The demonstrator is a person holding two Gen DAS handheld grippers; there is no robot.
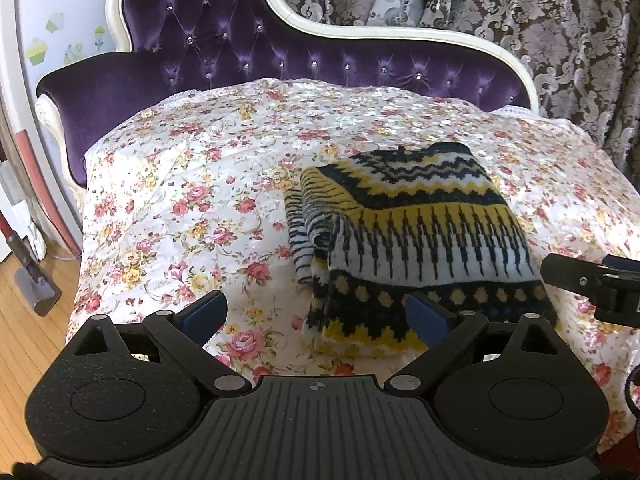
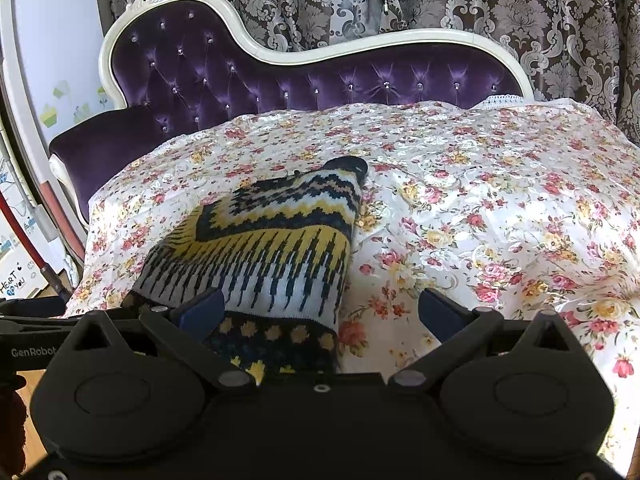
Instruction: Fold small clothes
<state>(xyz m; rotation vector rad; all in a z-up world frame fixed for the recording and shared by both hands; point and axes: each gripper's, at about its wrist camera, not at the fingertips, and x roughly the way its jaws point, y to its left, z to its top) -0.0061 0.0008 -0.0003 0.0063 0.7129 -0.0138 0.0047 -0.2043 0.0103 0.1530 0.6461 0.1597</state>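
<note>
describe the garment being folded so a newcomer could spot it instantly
Find the purple tufted sofa; a floral sheet covers its seat. On that sheet lies a folded knit sweater, the only navy, yellow and white zigzag-patterned thing among the pink roses.

A folded knitted garment in navy, yellow and white zigzag bands (image 2: pixel 264 248) lies on a glossy white floral-print cover (image 2: pixel 480 216). The black right gripper (image 2: pixel 320 314) hangs above its near edge, blue-padded fingers (image 2: pixel 202 312) spread wide, gripping nothing. Behind stands a tufted purple velvet backrest (image 2: pixel 248 76).
</note>
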